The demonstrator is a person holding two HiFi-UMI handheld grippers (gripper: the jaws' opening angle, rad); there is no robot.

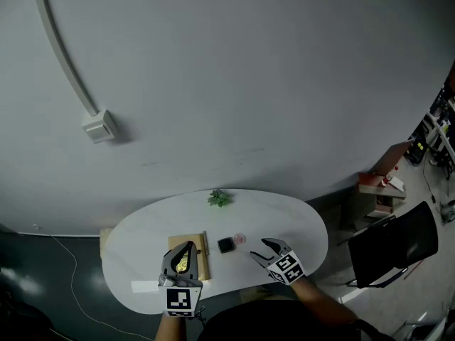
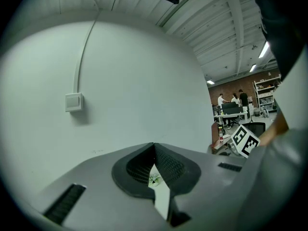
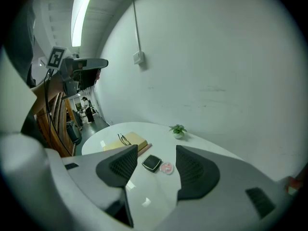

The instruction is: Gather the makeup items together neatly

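On the left, our left gripper [image 1: 189, 248] hangs over the tan book [image 1: 203, 260] by the near edge of the white table [image 1: 135, 233]. Its jaws meet at the tips and nothing is caught in them. A pair of eyeglasses [image 3: 123, 139] lies on that book. Just right of the book, toward the table's middle, sits the black compact [image 1: 226, 245]. The small round pink pot [image 1: 239, 239] is tight beside it, and we cannot tell whether they touch. Further right, our right gripper [image 1: 260, 249] is low near the near edge, jaws spread wide and empty, looking straight at those two makeup items. A little potted plant [image 1: 219, 198] stands at the far edge.

We read this as the approach before a first pick. Next, the right jaws need to go forward around the compact or pot, low to the tabletop, and close squarely on its thin sides.
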